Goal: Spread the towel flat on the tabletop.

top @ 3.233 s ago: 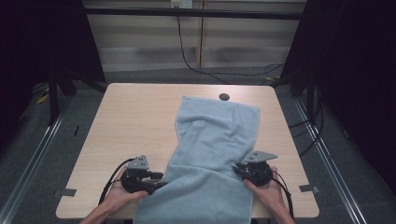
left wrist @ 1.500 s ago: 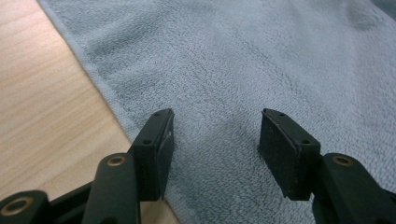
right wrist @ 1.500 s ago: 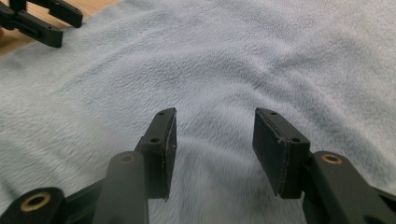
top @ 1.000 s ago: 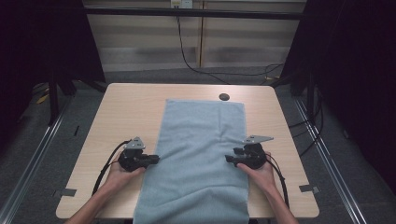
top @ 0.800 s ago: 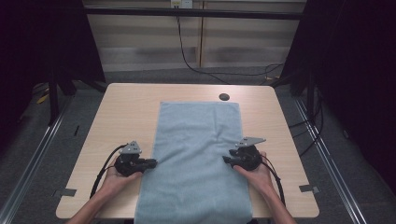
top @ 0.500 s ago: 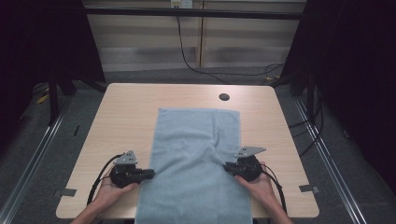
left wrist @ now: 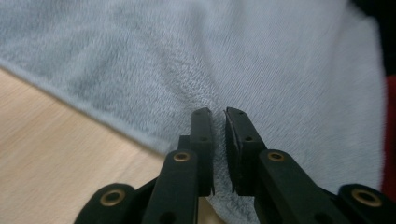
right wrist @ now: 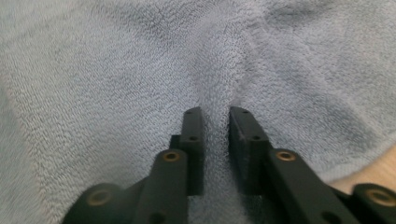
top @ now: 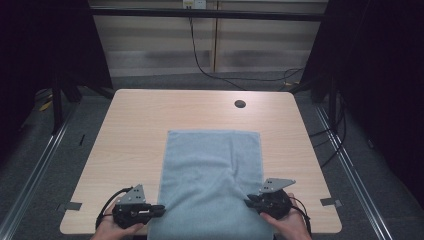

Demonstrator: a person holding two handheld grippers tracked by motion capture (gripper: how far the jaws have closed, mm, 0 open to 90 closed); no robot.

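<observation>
Towel: light-blue terry towel (top: 212, 175) lies flat on the wooden table (top: 135, 130), its near end hanging over the table's front edge between the two claws.
Left gripper (top: 161, 210): jaws pinched on the towel's left edge, a ridge of cloth running between them (left wrist: 218, 140).
Right gripper (top: 247, 202): jaws clamped on a fold at the right edge (right wrist: 215, 140), wrinkles fanning out ahead of it.
Change: over three seconds the bunched, skewed towel has been drawn toward the person and spread square; far edge now sits well short of the cable hole (top: 240, 104).
Meaning: flattening looks nearly done, likely before folding.
</observation>
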